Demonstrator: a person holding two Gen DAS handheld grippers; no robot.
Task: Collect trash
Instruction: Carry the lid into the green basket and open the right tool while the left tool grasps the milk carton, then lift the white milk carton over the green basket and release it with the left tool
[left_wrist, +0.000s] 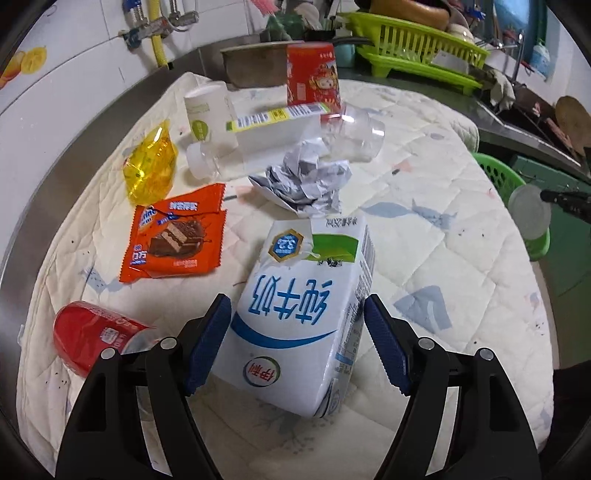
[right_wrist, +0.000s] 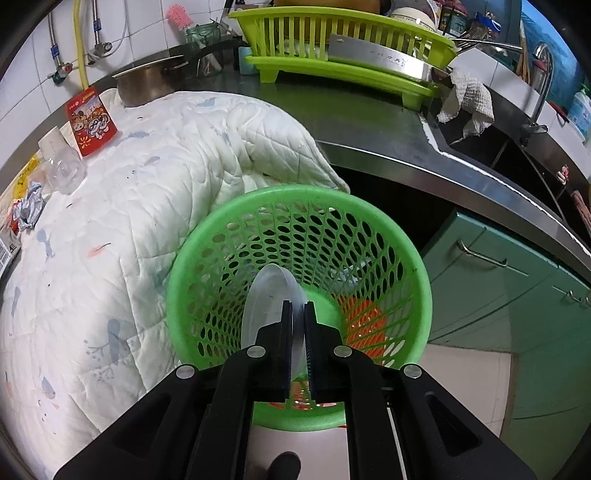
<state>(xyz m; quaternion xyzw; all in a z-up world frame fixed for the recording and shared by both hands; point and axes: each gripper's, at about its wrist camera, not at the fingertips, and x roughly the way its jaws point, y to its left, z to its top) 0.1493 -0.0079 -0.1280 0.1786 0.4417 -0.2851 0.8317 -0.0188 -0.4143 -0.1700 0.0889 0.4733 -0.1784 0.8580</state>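
The left gripper (left_wrist: 297, 343) sat wide around a milk carton (left_wrist: 306, 314) on the quilt (left_wrist: 443, 229), pads not touching. The right gripper (right_wrist: 297, 347) pinched a clear plastic lid (right_wrist: 269, 299) over the green basket (right_wrist: 229, 229).

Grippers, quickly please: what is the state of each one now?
Left gripper: open, around the milk carton.
Right gripper: shut on the clear plastic lid.

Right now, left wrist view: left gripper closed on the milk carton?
No. The left gripper is open, its pads clear of the milk carton between them.
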